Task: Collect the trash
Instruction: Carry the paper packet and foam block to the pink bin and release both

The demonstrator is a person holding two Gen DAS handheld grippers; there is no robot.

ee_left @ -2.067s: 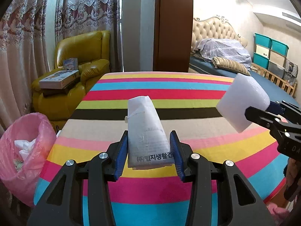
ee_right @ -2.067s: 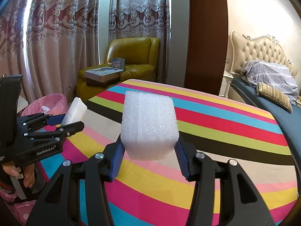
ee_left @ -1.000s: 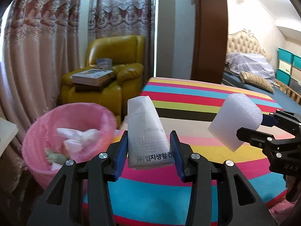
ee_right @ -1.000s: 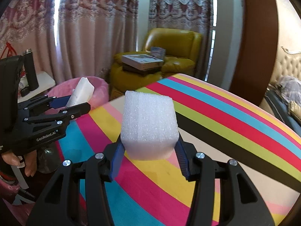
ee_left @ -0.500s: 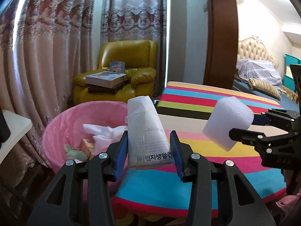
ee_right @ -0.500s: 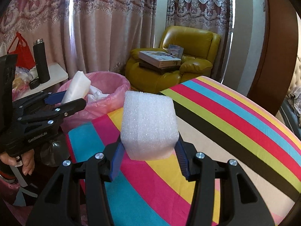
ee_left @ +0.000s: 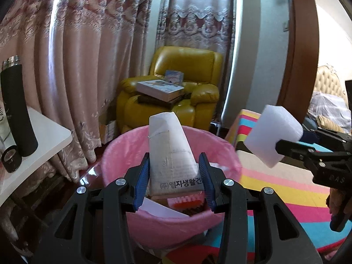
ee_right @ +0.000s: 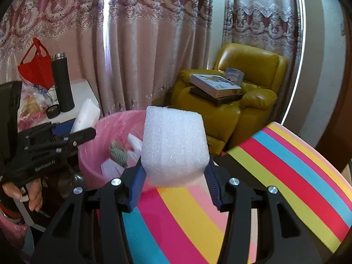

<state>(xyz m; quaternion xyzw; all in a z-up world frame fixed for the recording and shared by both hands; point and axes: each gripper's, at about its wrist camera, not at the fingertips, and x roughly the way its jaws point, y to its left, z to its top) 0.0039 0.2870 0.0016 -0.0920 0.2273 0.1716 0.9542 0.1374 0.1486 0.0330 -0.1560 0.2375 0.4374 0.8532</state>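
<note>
Both pickups look done, both drops are pending. Left claw is clenched on a white flattened paper carton with printed Korean text, blue pads pressed on both of its sides, top end sticking up and forward. From the left wrist view the carton sits right over the mouth of the round bin lined with a pink plastic bag, so that one looks ready to release. Right claw is clenched on a white foam block with a coarse bubbly surface, squeezed at its lower half. From the right wrist view the block is above the corner of the worktop with the rainbow-striped cloth nearest the bin, with the bin rim just beyond and left of it; my read is it needs a bit more travel before letting go, otherwise it may land on the worktop edge or the floor. The bin already holds trash: white crumpled paper or plastic, a green patterned piece, something orange-red near the front wall. The visible stripe area of the worktop shows no other loose trash, but most of it is out of frame, so I can't tell whether more remains. Estimate: late stage, two releases left for these items.
</note>
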